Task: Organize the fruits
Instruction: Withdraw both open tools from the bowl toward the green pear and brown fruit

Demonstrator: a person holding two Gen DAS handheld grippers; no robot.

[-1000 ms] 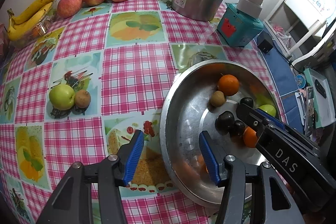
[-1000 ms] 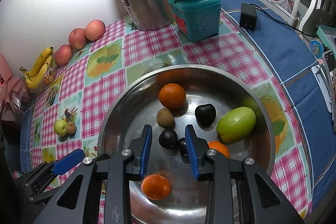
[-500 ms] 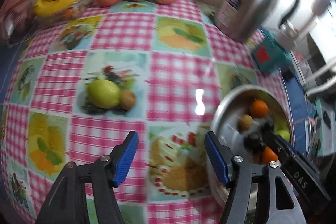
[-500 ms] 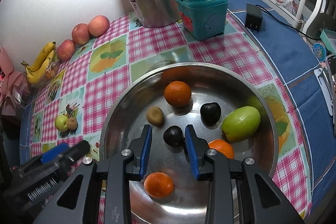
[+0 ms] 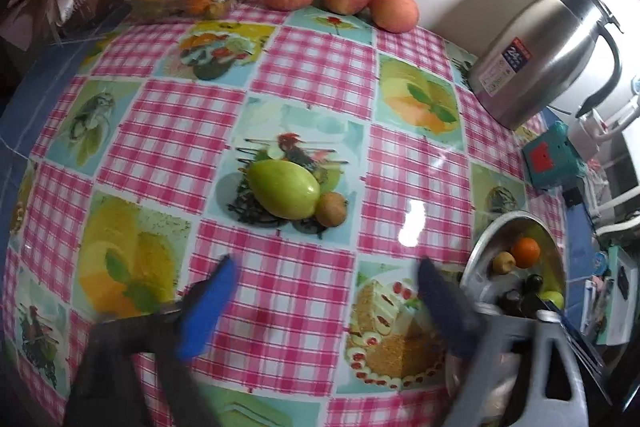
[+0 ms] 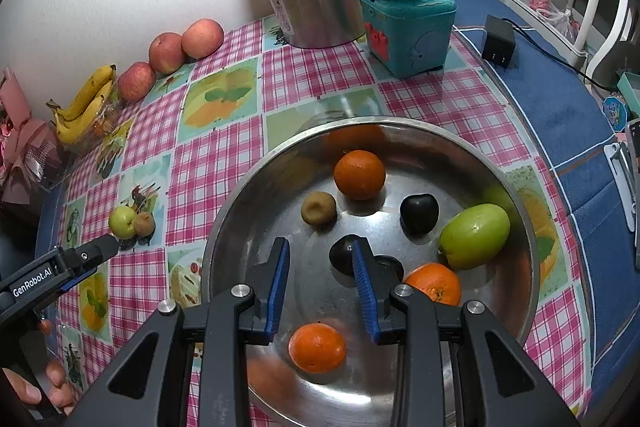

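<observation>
Two fruits, a green apple (image 5: 285, 189) touching a small brown kiwi (image 5: 331, 209), lie on the desk (image 5: 312, 67) at twelve o'clock from the left gripper (image 5: 324, 275), well ahead of its wide, empty jaws, which hover blurred above the checked cloth. The right gripper (image 6: 320, 259) hangs over the steel bowl (image 6: 240, 203), jaws moderately apart and empty, with a dark plum (image 6: 343, 254) just at one o'clock beside the right finger. Oranges, another green apple (image 6: 474, 235) and a kiwi lie around it.
</observation>
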